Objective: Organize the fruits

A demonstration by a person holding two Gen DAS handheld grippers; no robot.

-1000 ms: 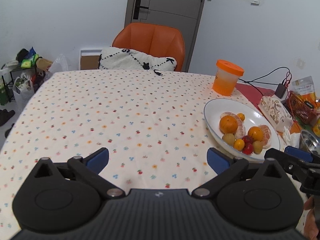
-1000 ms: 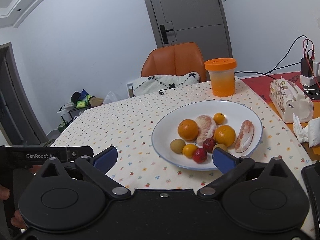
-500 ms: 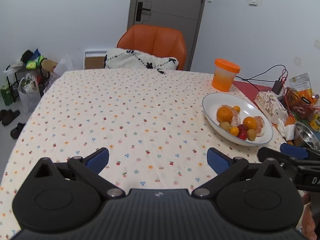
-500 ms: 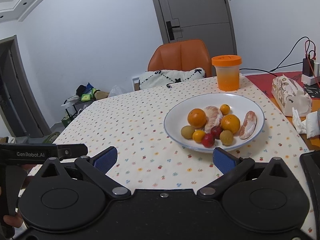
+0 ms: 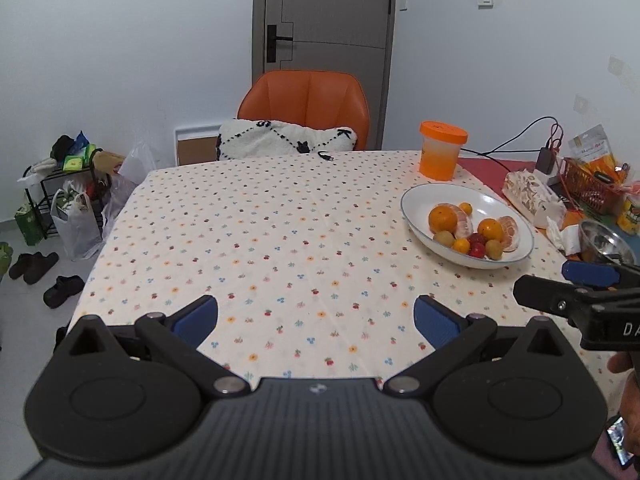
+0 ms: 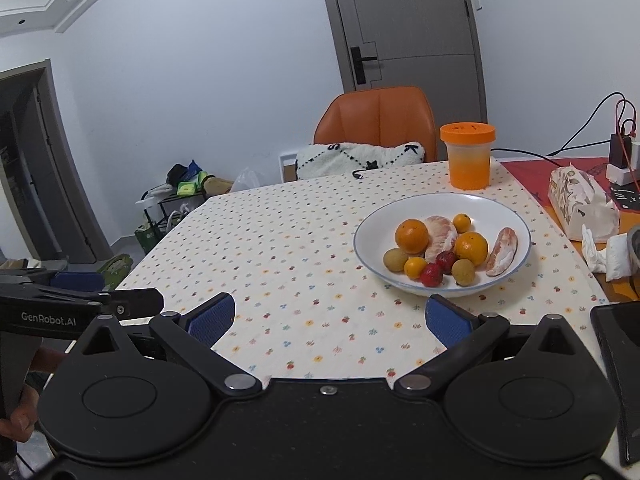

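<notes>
both tongs are spread wide with nothing between their blue pads. left gripper (image 5: 316, 318) fills the bottom of its own view, over the flower-dotted tablecloth (image 5: 280, 240); right gripper (image 6: 327, 322) does the same in its view, its right pad just below the rim of the white plate (image 6: 516, 226). each tool shows in the other's camera: the right one pokes in at the lower right edge of the left view, the left one at the lower left edge of the right view, with a bit of a hand (image 6: 16, 426) under it.

the fruit all sits on the plate, right of centre in the right view and at middle right in the left view. on it: a whole orange (image 6: 412, 236) at the left, a peeled citrus half (image 6: 441, 238) touching it, a small kumquat (image 6: 463, 222) behind, a second orange (image 6: 471, 249) in the middle, a peeled segment (image 6: 502, 251) lying apart toward the right rim. along the front sit a tan longan (image 6: 395, 260), another small kumquat (image 6: 415, 267), two red strawberries (image 6: 432, 275) and a second longan (image 6: 463, 269), packed close together.

beyond the plate stands an orange-lidded tub (image 6: 468, 156). a tissue pack (image 6: 582, 206) lies to the right, off the cloth. an orange chair (image 6: 378, 122) with a white cushion (image 6: 356, 160) stands at the table's far edge, before a grey door (image 6: 404, 24).
</notes>
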